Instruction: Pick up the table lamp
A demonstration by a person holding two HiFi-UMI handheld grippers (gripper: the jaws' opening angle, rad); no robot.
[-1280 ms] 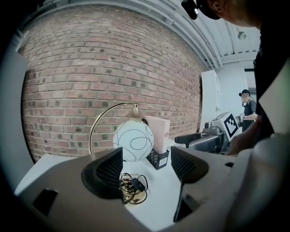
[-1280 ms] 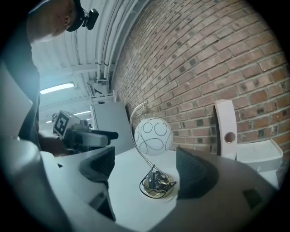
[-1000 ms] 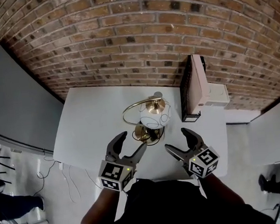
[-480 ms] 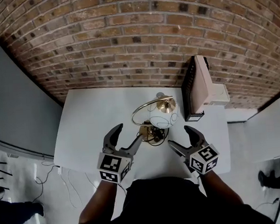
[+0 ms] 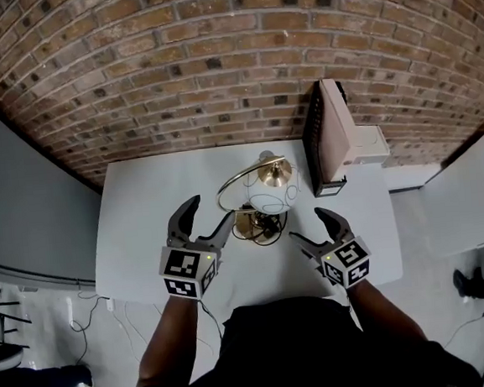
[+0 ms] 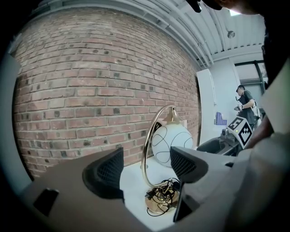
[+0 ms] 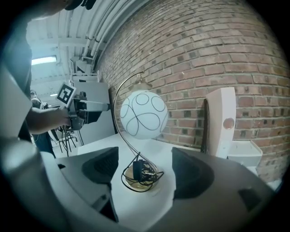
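Observation:
The table lamp stands on the white table [image 5: 151, 213]: a white globe [image 5: 269, 199] with black scribble lines hangs from a brass arc over a round brass base [image 5: 256, 226] with a black cord coiled on it. My left gripper [image 5: 210, 214] is open just left of the base, apart from it. My right gripper [image 5: 310, 226] is to the right of the base with its jaws closing and nothing between them. The left gripper view shows the globe [image 6: 171, 144] and base [image 6: 159, 202] beyond the open jaws [image 6: 146, 167]. The right gripper view frames the base [image 7: 138, 176] ahead of its jaws [image 7: 144, 163].
An upright white box [image 5: 331, 137] with a dark side stands at the table's back right, close to the lamp. A brick wall [image 5: 215, 73] runs behind the table. A grey panel [image 5: 23, 191] is at the left. A person [image 6: 245, 103] stands far off.
Both grippers have moved in closer to the lamp's base, the left one sliding across, the right one sinking. The right jaws have narrowed a little. The lamp has not moved.

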